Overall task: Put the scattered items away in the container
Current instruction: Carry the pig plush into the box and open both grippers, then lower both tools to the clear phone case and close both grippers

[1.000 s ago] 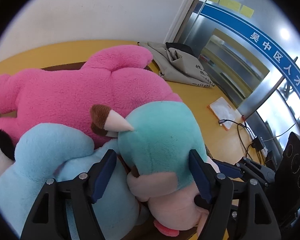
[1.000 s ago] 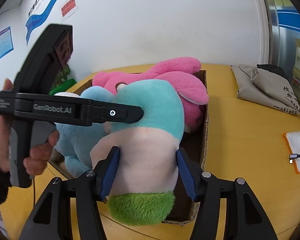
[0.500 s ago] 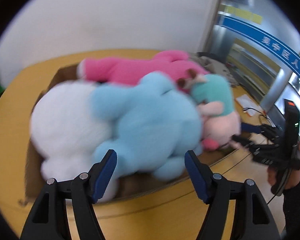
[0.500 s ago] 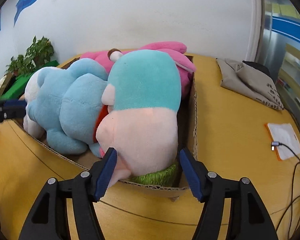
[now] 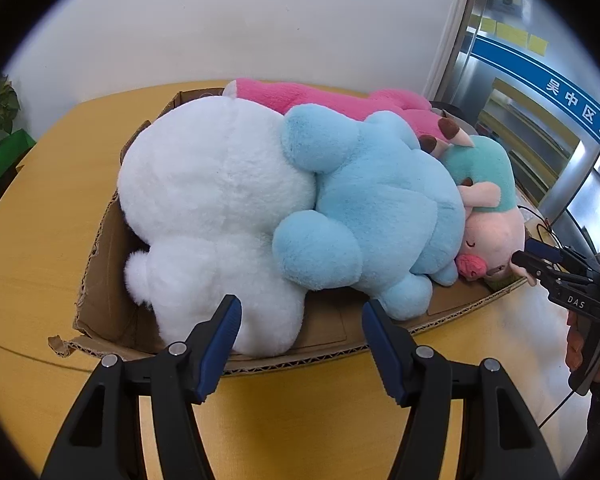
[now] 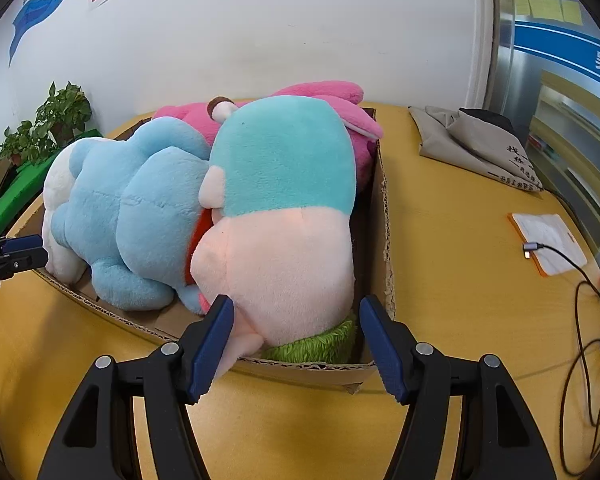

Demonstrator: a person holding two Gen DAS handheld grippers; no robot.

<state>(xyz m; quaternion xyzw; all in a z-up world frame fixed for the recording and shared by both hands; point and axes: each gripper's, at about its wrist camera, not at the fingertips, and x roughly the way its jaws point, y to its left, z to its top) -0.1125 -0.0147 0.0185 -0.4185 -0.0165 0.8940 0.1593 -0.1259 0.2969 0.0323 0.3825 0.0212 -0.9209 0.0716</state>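
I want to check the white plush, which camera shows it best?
The left wrist view: the white plush fills the near end of the cardboard box. In the right wrist view only a sliver shows behind the light blue plush.

From the left wrist we look forward between our spread left gripper (image 5: pixel 300 344) fingers, near and slightly down onto one long side of the cardboard box (image 5: pixel 100 280) on the yellow table (image 5: pixel 40 248), with the right gripper (image 5: pixel 540 258) visible at the frame's right edge. From the right wrist we look between the parted right gripper (image 6: pixel 296 340) fingers at the box's (image 6: pixel 384 240) short end, close to it, the left gripper (image 6: pixel 16 252) showing at the left edge. Both views share the box, its plush toys, the table and the white wall.
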